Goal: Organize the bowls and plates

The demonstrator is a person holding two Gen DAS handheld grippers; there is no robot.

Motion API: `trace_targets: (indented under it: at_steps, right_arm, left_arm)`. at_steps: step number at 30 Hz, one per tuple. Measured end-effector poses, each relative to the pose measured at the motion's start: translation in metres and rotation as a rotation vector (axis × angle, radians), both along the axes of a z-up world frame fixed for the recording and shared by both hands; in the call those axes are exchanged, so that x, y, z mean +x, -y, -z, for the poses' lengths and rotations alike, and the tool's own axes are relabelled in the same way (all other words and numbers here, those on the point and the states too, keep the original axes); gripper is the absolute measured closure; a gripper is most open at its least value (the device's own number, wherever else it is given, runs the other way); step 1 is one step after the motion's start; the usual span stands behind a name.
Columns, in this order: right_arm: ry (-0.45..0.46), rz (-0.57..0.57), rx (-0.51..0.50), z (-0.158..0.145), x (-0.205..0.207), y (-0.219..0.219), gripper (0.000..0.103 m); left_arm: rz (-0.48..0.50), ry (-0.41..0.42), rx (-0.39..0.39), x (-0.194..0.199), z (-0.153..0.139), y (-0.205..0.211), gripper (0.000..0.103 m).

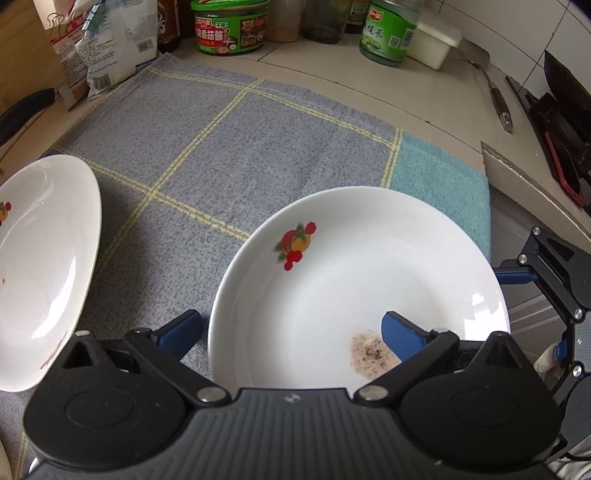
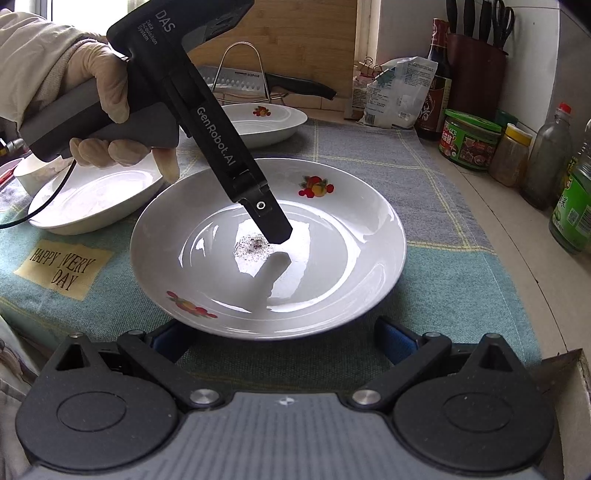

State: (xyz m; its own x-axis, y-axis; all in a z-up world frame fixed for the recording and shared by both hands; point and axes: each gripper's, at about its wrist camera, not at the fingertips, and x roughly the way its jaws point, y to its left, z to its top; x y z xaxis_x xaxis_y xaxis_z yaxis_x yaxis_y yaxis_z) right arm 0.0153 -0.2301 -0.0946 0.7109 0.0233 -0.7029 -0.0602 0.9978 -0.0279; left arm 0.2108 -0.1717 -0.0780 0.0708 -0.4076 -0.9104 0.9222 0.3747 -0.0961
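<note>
A white plate (image 1: 354,266) (image 2: 332,221) with fruit prints and a dark crumb smear in its well lies on the blue checked cloth (image 1: 229,155) (image 2: 443,280). My left gripper (image 1: 291,336) is open and straddles the plate's near rim, one finger in the well, the other over the cloth. In the right wrist view the left gripper (image 2: 275,232), held by a gloved hand (image 2: 110,92), dips into the plate. My right gripper (image 2: 282,339) is open at the plate's front rim, holding nothing. A second plate (image 1: 48,258) (image 2: 92,199) lies beside it, and a third plate (image 2: 266,122) farther back.
Jars and bottles (image 1: 229,29) (image 2: 469,140) line the counter's back. There is a flour bag (image 2: 395,92), a knife on a wire rack (image 2: 258,81), a knife block (image 2: 476,70), a spatula (image 1: 491,85) and a small white bowl (image 2: 33,173). The counter edge (image 2: 576,369) runs at the right.
</note>
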Motion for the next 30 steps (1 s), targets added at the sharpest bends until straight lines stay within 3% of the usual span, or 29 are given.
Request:
trace_targets:
  at_steps: [10, 16, 30]
  right_arm:
    - [0.021, 0.024, 0.001, 0.0, -0.005, -0.003, 0.0]
    - [0.026, 0.023, 0.0, 0.0, -0.005, -0.003, 0.0]
    - [-0.042, -0.122, 0.001, -0.004, 0.013, 0.006, 0.0]
  left_arm:
    - [0.058, -0.007, 0.036, 0.006, -0.003, 0.004, 0.001]
    - [0.064, -0.099, 0.022, 0.017, -0.006, 0.006, 0.003]
    - [0.132, -0.173, 0.086, 0.019, -0.009, 0.02, 0.008]
